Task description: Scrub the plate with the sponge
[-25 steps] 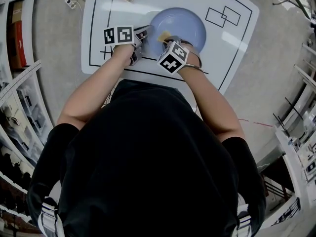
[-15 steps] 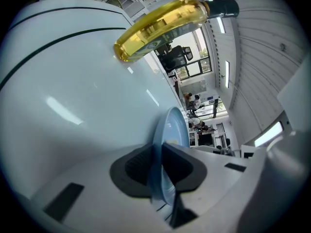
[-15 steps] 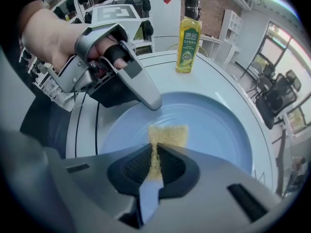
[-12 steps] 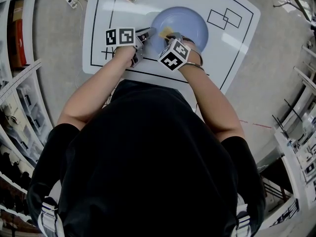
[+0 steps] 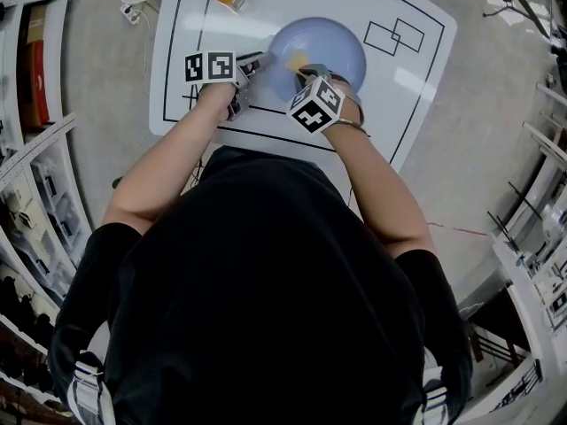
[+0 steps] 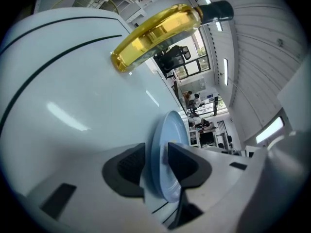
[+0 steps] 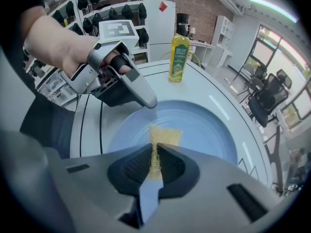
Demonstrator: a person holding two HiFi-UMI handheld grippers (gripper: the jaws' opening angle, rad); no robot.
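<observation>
Holding the sponge (image 7: 164, 136) clenched in our right gripper (image 7: 155, 153), we keep its free end over the near-left part of the plate (image 5: 332, 47), which lies flat on the bench (image 5: 390, 104); whether sponge and plate touch, we cannot tell. Our left gripper (image 6: 155, 152) has just been opening its jaws, and they now stand released, with the plate's left rim between them but not pinched. We judge the plate stiff, smooth and light, likely to skate across the bench under scrubbing, so the rim is the place to grip it. The sponge is soft and squashes thin, so we should pinch one end and leave the rest free.
</observation>
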